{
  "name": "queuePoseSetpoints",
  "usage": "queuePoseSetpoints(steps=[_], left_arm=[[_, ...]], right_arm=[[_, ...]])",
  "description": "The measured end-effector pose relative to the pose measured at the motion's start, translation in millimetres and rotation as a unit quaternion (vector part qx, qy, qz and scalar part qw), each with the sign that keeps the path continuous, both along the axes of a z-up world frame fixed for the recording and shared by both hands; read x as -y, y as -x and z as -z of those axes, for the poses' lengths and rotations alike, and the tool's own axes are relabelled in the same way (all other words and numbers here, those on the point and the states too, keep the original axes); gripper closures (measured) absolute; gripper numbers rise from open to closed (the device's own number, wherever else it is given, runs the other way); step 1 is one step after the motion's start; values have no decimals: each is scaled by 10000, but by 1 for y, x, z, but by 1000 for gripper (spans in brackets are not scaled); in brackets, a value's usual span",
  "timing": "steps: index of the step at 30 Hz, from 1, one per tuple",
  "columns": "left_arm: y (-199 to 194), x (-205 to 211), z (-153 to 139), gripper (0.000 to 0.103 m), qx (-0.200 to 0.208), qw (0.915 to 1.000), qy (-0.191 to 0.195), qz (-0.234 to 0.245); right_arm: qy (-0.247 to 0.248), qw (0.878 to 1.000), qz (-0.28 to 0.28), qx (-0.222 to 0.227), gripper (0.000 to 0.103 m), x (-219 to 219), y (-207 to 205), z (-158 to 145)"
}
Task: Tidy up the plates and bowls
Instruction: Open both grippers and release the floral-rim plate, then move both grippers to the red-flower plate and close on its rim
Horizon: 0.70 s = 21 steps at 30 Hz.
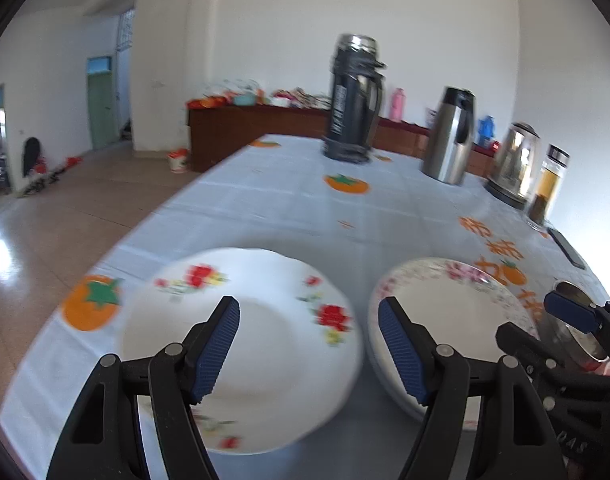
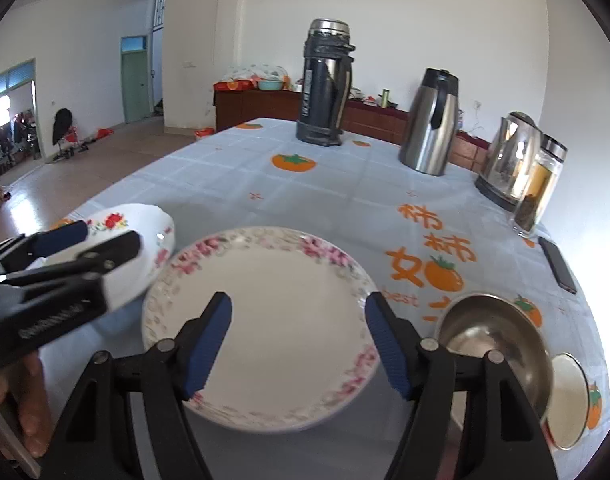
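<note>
Orange characters and "best" mark the surface [image 2: 345, 188] right of the pink-rimmed plate [image 2: 265, 320]. Both grippers, left [image 1: 309, 344] and right [image 2: 299, 336], spread empty; red-flowered plate [image 1: 265, 320] lies left.

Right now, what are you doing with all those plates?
A person is tidying dishes on a table with a gripper in each hand. The left gripper is open above the plate with red flowers, not gripping it. The right gripper is open over the plate with the pink rim. A steel bowl and a small dish wait at the right.
</note>
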<state>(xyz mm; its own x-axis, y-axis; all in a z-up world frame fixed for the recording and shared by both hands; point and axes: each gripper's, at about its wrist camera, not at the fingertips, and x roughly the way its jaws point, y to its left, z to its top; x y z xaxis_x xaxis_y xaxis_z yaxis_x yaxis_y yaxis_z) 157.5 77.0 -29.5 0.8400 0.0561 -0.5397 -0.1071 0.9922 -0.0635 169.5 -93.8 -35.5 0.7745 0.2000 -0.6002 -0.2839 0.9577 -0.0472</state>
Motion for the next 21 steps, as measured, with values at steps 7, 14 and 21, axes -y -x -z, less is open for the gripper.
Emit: queuePoseSetpoints(steps=[7,14,21], left_arm=[[6,-59,9,29,-358,9954,-253,-854],[1,-97,32,29,-769,9920,210,-979],[-3,-87,39,29,-844,9937,103,-727]], right_arm=[[-358,9974,-619,-100,49,-44,-15,-2],[-115,9942,-1033,-283,51,-97,-42,4],[313,9916,-1093,-620,60,-127,-69,20]])
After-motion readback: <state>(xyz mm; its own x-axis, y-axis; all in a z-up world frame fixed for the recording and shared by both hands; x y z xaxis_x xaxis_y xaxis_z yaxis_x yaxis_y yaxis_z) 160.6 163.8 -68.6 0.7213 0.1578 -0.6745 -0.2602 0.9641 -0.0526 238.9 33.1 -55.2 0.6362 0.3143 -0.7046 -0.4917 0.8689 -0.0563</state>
